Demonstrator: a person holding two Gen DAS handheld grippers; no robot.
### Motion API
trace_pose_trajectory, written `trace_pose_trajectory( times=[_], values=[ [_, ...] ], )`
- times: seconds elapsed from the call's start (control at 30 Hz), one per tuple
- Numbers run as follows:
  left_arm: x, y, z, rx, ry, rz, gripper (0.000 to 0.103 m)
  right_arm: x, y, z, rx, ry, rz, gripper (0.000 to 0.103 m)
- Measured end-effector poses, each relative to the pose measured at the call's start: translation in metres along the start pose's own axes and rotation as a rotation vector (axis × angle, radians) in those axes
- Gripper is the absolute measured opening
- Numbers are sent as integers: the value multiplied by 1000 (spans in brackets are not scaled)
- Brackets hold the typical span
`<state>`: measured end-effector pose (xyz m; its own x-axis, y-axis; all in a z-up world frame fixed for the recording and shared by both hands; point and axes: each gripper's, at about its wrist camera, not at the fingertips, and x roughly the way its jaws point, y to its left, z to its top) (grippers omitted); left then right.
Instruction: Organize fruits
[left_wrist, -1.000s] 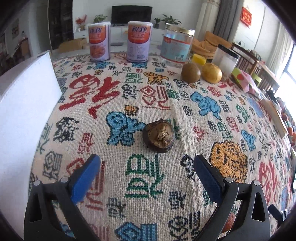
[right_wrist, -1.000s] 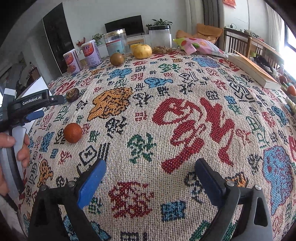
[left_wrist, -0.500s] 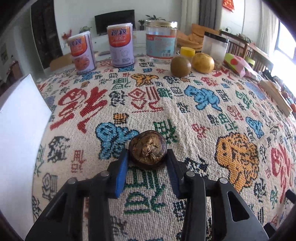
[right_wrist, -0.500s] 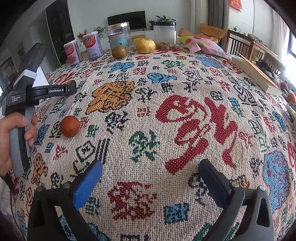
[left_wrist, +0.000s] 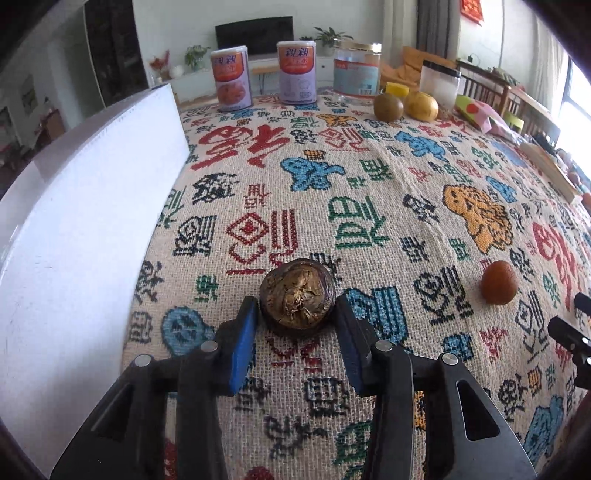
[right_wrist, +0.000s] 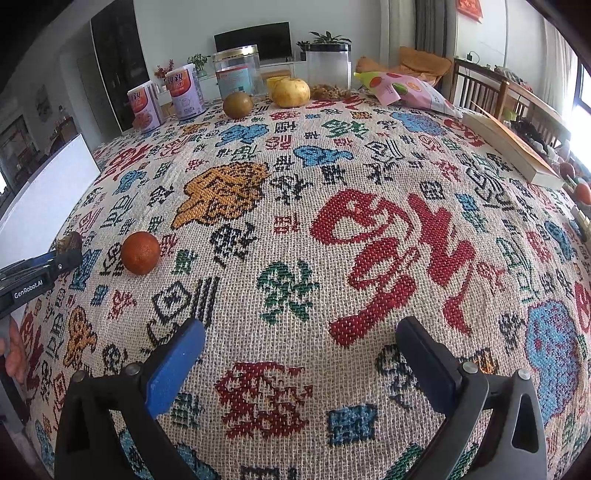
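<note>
Fruit first: a dark, wrinkled passion fruit (left_wrist: 297, 297) sits between the blue pads of the left gripper (left_wrist: 295, 325), low on the patterned tablecloth (left_wrist: 369, 192) near a white board (left_wrist: 81, 221). The jaws are opening slightly, yet both pads look pressed to its sides. It seems light, with a dry, dented shell that could cave, so a modest squeeze across its widest part suits it. The right gripper (right_wrist: 295, 354) is spread wide over bare cloth, holding nothing. An orange-brown fruit (right_wrist: 140, 253) lies apart. Whether the passion fruit is lifted or resting is unclear; its underside is hidden.
</note>
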<state>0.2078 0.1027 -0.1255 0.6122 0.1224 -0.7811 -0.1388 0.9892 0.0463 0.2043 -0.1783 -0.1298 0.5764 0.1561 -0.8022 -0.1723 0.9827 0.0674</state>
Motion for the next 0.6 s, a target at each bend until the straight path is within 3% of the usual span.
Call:
trace_pose_trajectory(
  times=[0.07, 0.1, 0.33, 0.6],
  values=[
    [0, 1, -1, -11, -3, 36, 77, 0, 0, 0, 1, -1, 1, 103],
    [0, 2, -3, -18, -5, 47, 83, 0, 0, 0, 2, -1, 2, 103],
    [6, 9, -3, -51, 17, 61, 97, 0, -1, 0, 2, -1, 3, 103],
    [9, 16, -4, -99, 37, 41, 102, 0, 0, 0, -2, 1, 0, 103]
  ],
)
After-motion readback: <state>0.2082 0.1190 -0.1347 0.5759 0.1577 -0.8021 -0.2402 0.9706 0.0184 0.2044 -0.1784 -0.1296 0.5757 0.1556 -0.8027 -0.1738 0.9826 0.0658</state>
